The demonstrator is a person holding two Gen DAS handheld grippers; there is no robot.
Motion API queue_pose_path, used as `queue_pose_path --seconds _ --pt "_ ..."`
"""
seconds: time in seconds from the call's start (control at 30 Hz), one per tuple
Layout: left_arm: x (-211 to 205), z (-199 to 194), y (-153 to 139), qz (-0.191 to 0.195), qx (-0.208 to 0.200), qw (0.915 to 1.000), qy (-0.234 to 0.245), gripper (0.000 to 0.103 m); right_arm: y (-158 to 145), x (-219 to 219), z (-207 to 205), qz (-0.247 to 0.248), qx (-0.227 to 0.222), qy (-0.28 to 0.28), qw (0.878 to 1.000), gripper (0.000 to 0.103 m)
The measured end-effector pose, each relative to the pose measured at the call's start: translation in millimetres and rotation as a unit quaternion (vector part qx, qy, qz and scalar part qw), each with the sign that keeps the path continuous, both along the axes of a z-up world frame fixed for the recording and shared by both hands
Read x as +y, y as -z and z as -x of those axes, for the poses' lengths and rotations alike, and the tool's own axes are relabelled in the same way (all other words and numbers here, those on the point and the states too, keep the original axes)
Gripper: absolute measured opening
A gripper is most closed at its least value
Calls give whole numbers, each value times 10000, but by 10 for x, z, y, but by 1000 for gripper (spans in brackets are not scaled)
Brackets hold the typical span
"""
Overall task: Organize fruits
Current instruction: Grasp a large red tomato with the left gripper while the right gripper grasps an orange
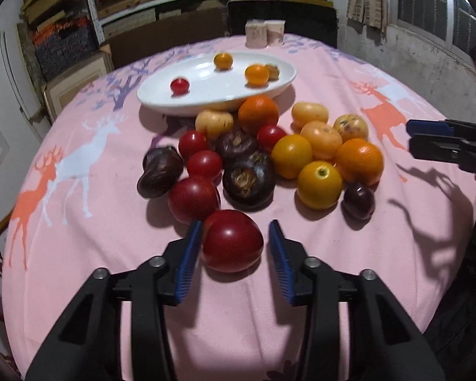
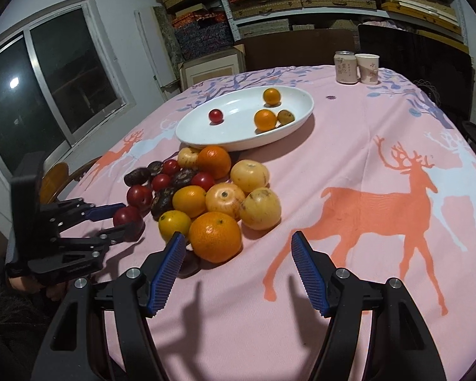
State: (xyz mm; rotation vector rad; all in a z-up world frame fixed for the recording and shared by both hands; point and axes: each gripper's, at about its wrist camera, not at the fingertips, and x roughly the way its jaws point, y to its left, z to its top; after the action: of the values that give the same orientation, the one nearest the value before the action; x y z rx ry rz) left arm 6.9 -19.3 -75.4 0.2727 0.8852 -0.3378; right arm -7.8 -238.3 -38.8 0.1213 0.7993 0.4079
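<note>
The left gripper (image 1: pixel 235 233) is spread around the nearest red plum (image 1: pixel 232 240), with a small gap on each side. The right gripper (image 2: pixel 238 243) is spread too, holding nothing, near an orange (image 2: pixel 215 236). The white dish (image 2: pixel 238 141) lies far behind the fruit pile.

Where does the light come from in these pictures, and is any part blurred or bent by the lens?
Left wrist view: hard shadows fall toward the camera under the red fruit between the left gripper fingers; the white plate fruits look slightly smeared. Right wrist view: the right gripper casts sharp dark shadows on the tablecloth; a lamp reflects in the window; shelves curve at the edges.
</note>
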Motion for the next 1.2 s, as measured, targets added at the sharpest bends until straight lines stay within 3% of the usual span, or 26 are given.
queue_pose_path --seconds 0.03,0.1,0.2,0.23,0.57,0.67,0.77,1.0,1.2 --pt "-11 -33 74 -33 119 9999 -33 60 2 38 16 37 -22 -81 10000 70" --pt "-3 -47 94 0 -32 9999 -118 63 -6 137 59 176 -116 -300 9993 70" --pt "24 -82 73 111 -32 9998 -175 40 18 239 69 289 -104 -453 9985 67" --pt "43 -84 60 168 -1 9997 -166 38 35 263 56 278 -75 -469 9985 61" --pt "156 -16 55 584 151 9981 -127 38 263 329 -237 -83 366 -192 9991 57" --pt "168 -19 60 626 150 9978 -145 38 285 291 -265 -208 417 -66 9989 46" --pt "167 -8 46 633 136 9978 -146 38 292 229 -248 -458 459 -32 9979 46" --pt "181 51 -74 706 17 9974 -115 38 118 205 -116 -522 20 -84 9986 46" --pt "202 26 -58 702 65 9973 -192 38 94 152 -135 -582 -8 23 9983 46"
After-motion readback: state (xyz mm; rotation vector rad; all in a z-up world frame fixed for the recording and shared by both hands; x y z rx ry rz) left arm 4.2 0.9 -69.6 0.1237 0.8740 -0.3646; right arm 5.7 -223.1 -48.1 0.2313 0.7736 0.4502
